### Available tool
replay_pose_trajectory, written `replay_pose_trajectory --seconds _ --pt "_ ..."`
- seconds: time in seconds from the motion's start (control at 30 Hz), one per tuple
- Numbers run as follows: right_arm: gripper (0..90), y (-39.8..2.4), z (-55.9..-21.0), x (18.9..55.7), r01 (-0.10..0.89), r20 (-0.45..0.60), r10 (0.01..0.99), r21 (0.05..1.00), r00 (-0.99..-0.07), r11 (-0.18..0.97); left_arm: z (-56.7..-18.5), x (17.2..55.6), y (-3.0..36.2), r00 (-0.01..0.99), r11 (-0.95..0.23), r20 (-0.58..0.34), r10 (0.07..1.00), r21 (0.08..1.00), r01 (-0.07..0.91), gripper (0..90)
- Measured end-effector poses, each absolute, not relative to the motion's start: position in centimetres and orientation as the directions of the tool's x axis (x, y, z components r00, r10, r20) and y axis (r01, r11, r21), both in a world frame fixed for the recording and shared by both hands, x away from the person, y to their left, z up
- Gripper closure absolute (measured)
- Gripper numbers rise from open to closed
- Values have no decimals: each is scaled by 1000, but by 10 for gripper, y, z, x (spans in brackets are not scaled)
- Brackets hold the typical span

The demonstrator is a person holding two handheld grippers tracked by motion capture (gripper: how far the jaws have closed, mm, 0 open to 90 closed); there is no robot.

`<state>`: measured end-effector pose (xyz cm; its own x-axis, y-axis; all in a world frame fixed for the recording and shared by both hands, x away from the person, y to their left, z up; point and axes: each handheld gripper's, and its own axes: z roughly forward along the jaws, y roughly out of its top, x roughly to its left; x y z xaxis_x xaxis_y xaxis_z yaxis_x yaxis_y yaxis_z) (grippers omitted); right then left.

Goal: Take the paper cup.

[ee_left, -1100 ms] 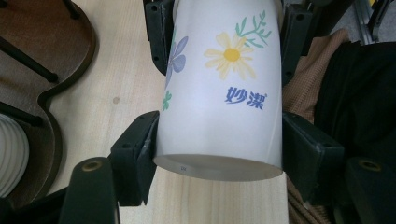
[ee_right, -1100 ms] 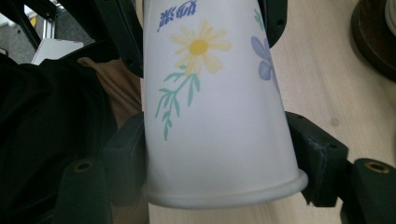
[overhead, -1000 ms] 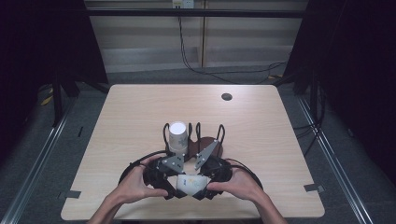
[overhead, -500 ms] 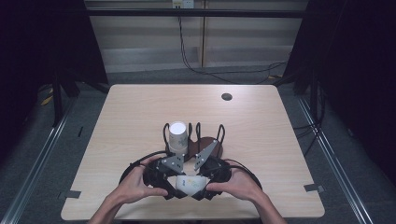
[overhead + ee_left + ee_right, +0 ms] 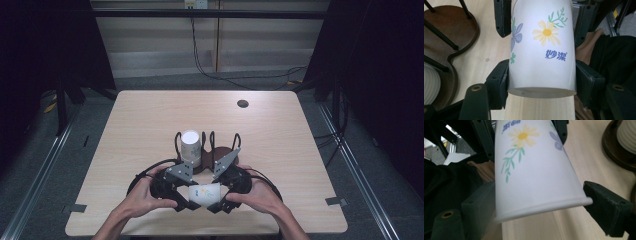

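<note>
High view: over the table's (image 5: 150,125) near edge I hold 1 flowered paper cup (image 5: 205,194) on its side between both grippers, just in front of the brown rack (image 5: 222,151) holding a second cup (image 5: 190,145). My left gripper (image 5: 541,82) has been closing and clamps the cup's narrow end. The right gripper's (image 5: 539,202) jaws have just sprung apart and flank its rim, the right-hand pad touching it.

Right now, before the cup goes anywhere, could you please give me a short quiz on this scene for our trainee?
1. True or false: the flowered paper cup stands upright on the table.
2. How many cups sit on the wooden rack?
3. What colour is the lettering on the flowered cup: A) red, B) blue, C) black?

Key
1. False. It is sideways between the two hand-held grippers. The jaws of the left hand-held gripper have just been closing on its base, and those of the right hand-held gripper have just been opening around its rim.
2. One, a ribbed white cup.
3. B.
</note>
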<state>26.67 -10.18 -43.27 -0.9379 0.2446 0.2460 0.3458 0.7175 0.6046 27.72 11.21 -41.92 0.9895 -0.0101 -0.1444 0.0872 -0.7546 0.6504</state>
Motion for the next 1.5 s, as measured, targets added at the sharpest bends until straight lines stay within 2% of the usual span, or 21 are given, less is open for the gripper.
replay_pose_trajectory --seconds 0.87,1.5 --pt "162 -131 -430 269 457 271 379 666 -885 590 -415 286 131 985 -633 -146 93 755 172 362" --pt "165 -141 -424 265 439 257 400 763 -880 475 -413 286 138 982 -566 -142 123 803 187 360"
